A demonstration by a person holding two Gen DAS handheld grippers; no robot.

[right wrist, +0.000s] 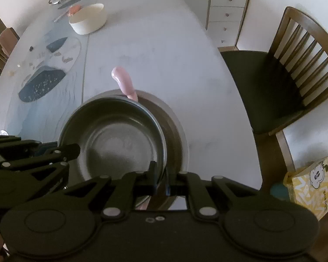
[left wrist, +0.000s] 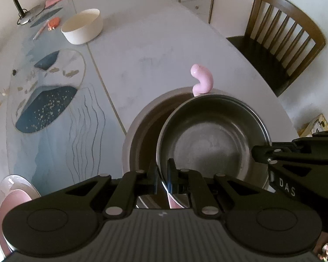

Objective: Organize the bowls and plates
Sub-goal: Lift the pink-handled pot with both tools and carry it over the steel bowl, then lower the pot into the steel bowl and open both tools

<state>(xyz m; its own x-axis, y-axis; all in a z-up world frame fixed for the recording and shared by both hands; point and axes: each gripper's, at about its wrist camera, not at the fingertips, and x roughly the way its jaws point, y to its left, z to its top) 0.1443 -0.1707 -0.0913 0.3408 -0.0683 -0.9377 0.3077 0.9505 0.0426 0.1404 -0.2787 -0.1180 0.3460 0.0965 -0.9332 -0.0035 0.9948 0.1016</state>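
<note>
- The left tool [left wrist: 163, 178] is pinched on the near rim of the steel bowl [left wrist: 210, 139]; the right tool [right wrist: 160, 180] is pinched on the opposite rim.
- That bowl hangs tilted just over a larger metal bowl [left wrist: 142, 135] on the desk [left wrist: 155, 50], a pink piece [left wrist: 201, 81] behind.
- Judged stiff, light, smooth: thin rims may slip, so keep both grips level.
- A cream bowl [left wrist: 83, 26] sits far off.
</note>
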